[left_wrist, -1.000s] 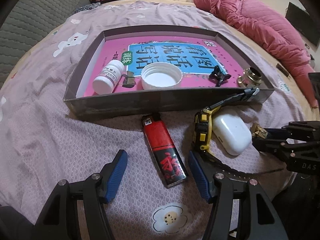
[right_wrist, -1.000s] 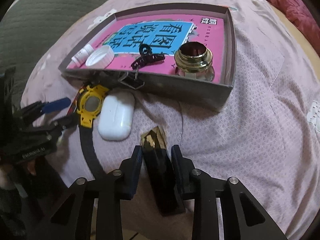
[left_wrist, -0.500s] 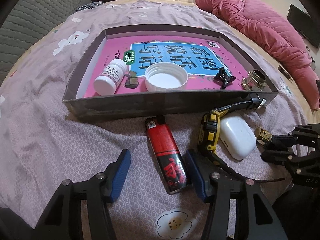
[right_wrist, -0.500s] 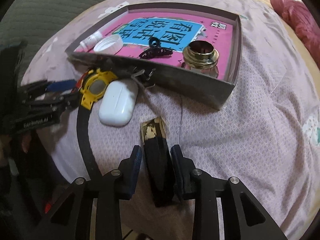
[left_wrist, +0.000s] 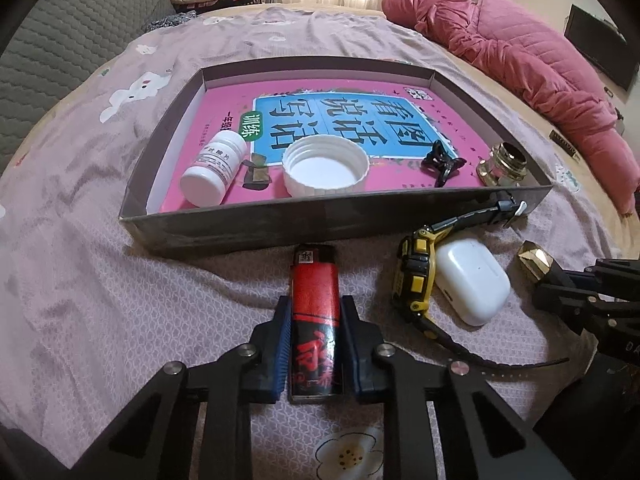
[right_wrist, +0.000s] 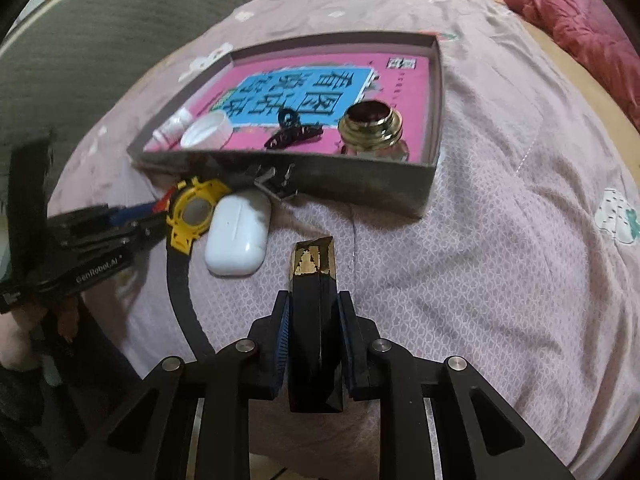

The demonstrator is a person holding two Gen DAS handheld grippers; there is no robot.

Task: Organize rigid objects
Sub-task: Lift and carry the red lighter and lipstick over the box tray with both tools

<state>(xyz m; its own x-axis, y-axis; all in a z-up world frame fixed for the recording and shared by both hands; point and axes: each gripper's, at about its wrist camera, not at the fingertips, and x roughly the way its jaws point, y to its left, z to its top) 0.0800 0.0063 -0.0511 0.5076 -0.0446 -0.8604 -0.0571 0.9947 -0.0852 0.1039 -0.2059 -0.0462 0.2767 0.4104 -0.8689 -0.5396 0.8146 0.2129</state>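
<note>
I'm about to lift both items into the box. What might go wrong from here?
1. The left gripper, just closed, clamps only the red-and-black lighter's lower half; it may pivot.
2. The right gripper pinches the black gold-tipped faceted tube; it may twist out.
3. The grey cardboard box's near wall could catch both.

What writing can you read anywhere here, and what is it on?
"看图说话写话" and "训练": on the pink book cover in the tray, upside down from the left camera.
"GenRobot.AI": on the frame of the left tongs, which have just been closing on the lighter.
The lighter's red characters and the white bottle label: too stylised or small to read.
</note>
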